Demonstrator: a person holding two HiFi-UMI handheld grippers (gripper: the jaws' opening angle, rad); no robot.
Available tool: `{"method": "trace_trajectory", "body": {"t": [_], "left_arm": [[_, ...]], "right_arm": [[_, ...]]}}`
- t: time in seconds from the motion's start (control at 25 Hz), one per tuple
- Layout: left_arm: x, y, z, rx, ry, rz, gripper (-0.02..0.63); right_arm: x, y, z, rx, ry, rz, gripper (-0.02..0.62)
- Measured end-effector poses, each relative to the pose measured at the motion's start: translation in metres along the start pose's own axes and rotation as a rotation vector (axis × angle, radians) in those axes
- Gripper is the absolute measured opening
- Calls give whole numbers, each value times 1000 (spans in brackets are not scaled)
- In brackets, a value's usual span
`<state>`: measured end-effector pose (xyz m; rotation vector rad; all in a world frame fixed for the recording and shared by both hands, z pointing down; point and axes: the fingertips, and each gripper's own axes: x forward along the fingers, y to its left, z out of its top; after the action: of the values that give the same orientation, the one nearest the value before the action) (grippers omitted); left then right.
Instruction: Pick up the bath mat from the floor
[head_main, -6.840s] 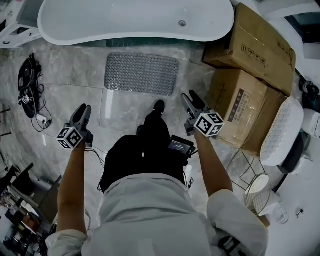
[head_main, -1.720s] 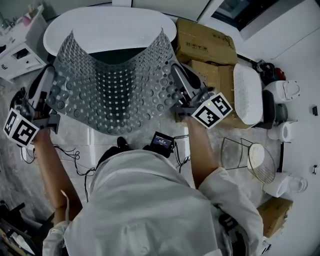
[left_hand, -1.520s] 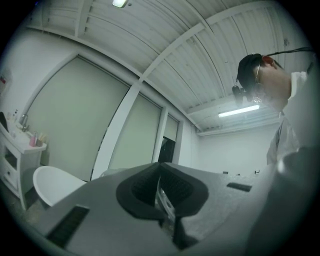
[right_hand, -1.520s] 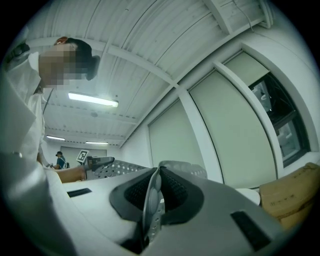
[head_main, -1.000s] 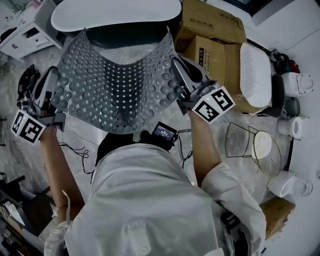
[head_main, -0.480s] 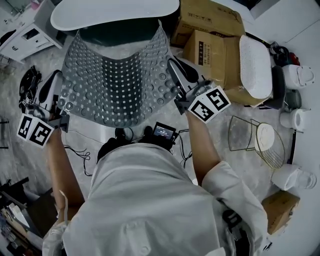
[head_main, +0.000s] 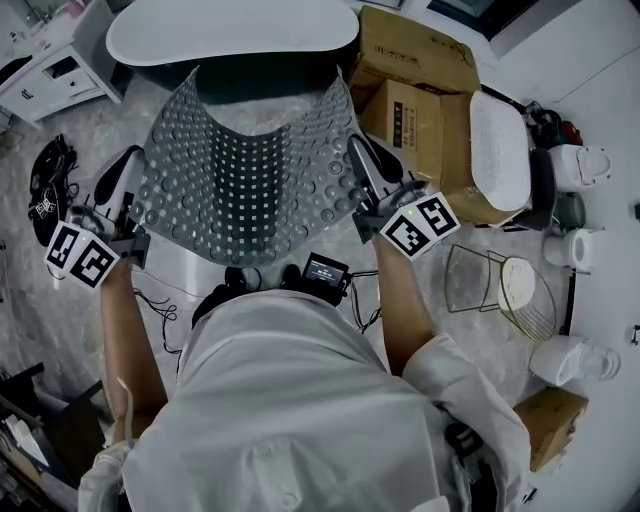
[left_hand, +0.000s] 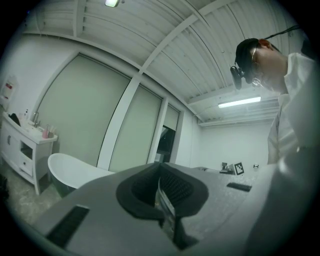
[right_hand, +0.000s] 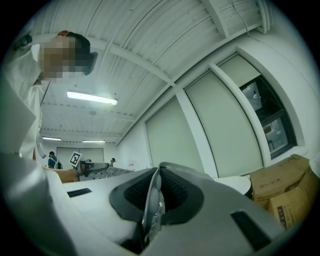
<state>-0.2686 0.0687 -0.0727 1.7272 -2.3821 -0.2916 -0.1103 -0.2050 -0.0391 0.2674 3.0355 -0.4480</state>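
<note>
Head view looks down on a white bathtub at the top of the scene, standing on a grey marbled floor. Just below it, in front of the person in a white top, the bath mat is held up off the floor. It is spread wide between the two grippers and sags in the middle, with its two far corners standing up toward the tub. Its grey surface is covered with round bumps at the sides and small square holes in the centre. Brown cardboard boxes sit to the right of the tub, and a wire basket stands on the floor nearer the person. The left gripper grips the mat's left edge. In the left gripper view its jaws are pressed together with only the thin rim of the mat between the pads. The right gripper grips the mat's right edge. In the right gripper view its jaws are likewise clamped tight on the bumpy rim.
</note>
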Motion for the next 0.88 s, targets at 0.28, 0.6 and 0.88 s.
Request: {"method": "trace_trajectory", "body": {"t": [0.28, 0.6, 0.88], "left_arm": [[-4, 9, -4, -19, -9, 19, 9], [-10, 10, 5, -25, -33, 20, 9], [-7, 17, 1, -24, -36, 20, 9]], "right_arm": [[3, -3, -2, 9, -9, -2, 40], [7, 6, 3, 11, -11, 17, 40], [9, 5, 0, -8, -8, 10, 40]]}}
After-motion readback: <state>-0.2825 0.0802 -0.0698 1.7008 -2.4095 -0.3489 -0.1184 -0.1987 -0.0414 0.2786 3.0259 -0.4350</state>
